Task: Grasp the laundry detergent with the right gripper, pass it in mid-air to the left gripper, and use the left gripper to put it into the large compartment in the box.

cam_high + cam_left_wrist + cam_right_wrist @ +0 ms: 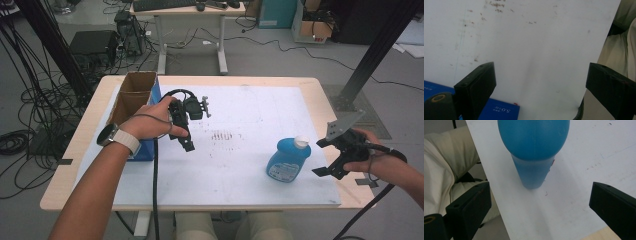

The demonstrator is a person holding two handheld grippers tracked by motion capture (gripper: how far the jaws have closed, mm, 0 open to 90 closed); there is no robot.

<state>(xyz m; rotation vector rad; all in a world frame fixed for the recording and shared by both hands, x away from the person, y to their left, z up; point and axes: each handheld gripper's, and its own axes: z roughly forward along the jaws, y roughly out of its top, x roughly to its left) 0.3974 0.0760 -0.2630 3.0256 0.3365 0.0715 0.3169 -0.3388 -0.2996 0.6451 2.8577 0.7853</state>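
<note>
1. A blue bottle (pixel 288 159) with a white cap stands on the white board (pixel 240 165) that covers most of the wooden table (pixel 320 87), toward the board's near right corner; its body is smooth, rounded translucent plastic with a label on its front.
2. The right gripper (pixel 325 169) hangs just beyond the board's right edge, near the bottle but apart from it; its jaws stand wide apart with nothing between them, and in the right gripper view the bottle (pixel 534 152) rises ahead of the gap.
3. The left gripper (pixel 186 142) hovers over the board's left part, well apart from the bottle; its jaws gape wide and grip nothing, only bare board (pixel 536 50) ahead of them.
4. A blue cardboard box (pixel 136 107) with open brown flaps sits at the table's far left, just beside the left hand (pixel 152 122); its blue wall (pixel 499 110) lies under the left gripper's jaw.
5. The board is matt white, scuffed with brownish specks near its middle; nothing stands between the right gripper and the bottle.
</note>
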